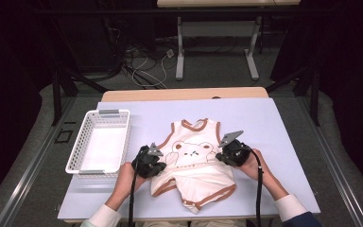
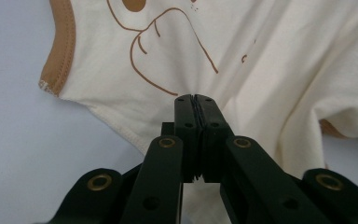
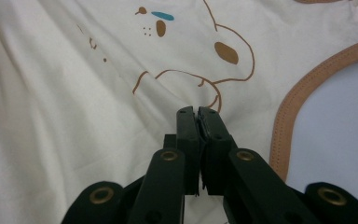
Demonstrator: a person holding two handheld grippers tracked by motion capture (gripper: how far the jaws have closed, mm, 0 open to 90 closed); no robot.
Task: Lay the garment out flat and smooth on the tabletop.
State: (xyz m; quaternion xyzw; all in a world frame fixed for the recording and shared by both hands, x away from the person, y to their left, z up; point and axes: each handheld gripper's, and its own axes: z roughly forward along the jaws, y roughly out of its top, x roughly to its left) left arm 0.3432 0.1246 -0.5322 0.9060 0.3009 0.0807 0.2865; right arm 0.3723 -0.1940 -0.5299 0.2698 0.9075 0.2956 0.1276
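Left gripper (image 1: 157, 163): we see it at lower centre of the high view, jaws pressed together on a pinch of the cream cotton baby romper with brown trim and a bear print (image 1: 194, 161), at the garment's left side. In the left gripper view the gripper (image 2: 196, 97) bites fabric just below the bear's outlined paw. Right gripper (image 1: 228, 153): clamped on the romper's right side; in the right gripper view the gripper (image 3: 198, 109) closes on cloth beside the brown armhole edging. The romper lies mid-frame on the pale lavender surface (image 1: 274, 142), lower half bunched and folded. White perforated plastic basket (image 1: 100, 142) sits left of centre, apart from the romper.
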